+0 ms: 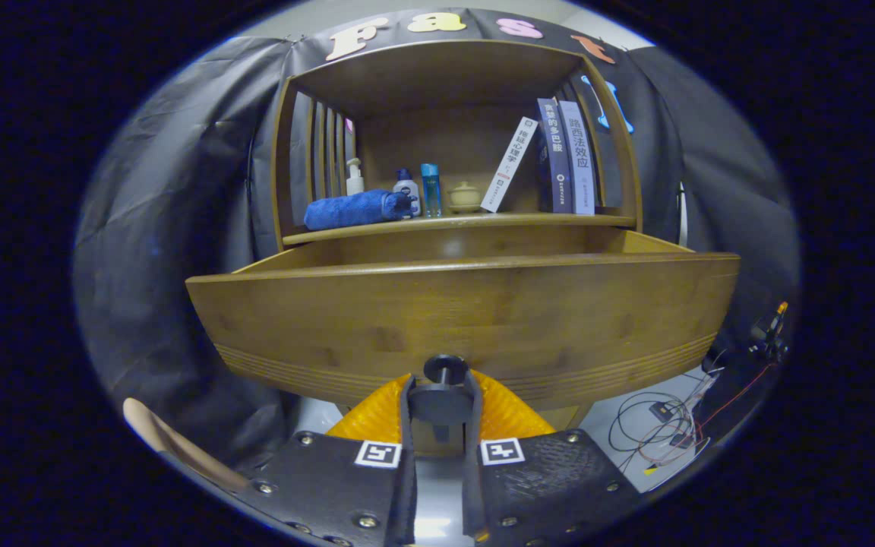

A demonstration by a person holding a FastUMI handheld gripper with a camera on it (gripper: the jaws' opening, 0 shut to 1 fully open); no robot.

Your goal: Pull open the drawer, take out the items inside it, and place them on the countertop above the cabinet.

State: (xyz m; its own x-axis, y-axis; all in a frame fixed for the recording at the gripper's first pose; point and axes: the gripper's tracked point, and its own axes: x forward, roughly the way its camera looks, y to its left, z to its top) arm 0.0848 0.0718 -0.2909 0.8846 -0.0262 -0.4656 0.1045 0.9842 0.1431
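A wooden drawer (460, 319) stands pulled out from the cabinet, its broad front panel facing me. A dark round knob (445, 370) sticks out low on that panel, and my gripper (440, 391) is shut on the knob, one finger on each side. The drawer's inside is hidden behind its front panel. The countertop (453, 221) above carries a rolled blue towel (354, 210), a pump bottle (355, 178), two small bottles (418, 190) and a small lidded pot (465, 197).
Three books (559, 156) lean and stand at the countertop's right end inside the shelf frame. Loose cables (658, 425) lie on the floor to the right below the drawer. A curved pale edge (164, 441) shows low on the left.
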